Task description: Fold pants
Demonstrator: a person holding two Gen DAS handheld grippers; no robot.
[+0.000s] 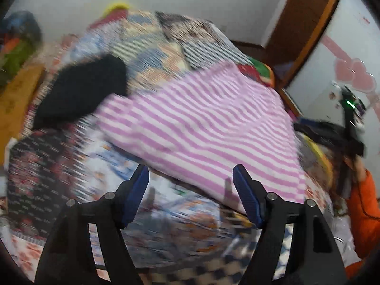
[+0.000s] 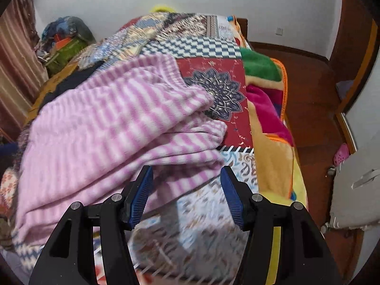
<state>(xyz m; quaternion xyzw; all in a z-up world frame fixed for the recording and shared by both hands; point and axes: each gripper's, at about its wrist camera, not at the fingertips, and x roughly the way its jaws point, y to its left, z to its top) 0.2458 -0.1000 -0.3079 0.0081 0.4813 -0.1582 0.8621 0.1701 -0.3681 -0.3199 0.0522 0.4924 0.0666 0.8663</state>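
Observation:
The pink and white striped pants (image 1: 201,128) lie folded over on the patterned bedspread (image 1: 152,228). In the right wrist view the pants (image 2: 114,128) show as stacked layers with their edges at the right. My left gripper (image 1: 191,178) is open and empty, just short of the pants' near edge. My right gripper (image 2: 186,178) is open and empty, its fingertips at the near lower edge of the pants. The other gripper (image 1: 349,128) shows at the far right of the left wrist view, held by a hand in an orange sleeve.
A black garment (image 1: 83,90) lies on the bed beyond the pants. A colourful fleece blanket (image 2: 268,99) hangs along the bed's right side. A brown wooden floor (image 2: 315,109) and door frame are to the right. Bags and boxes (image 2: 64,40) pile up at the far left.

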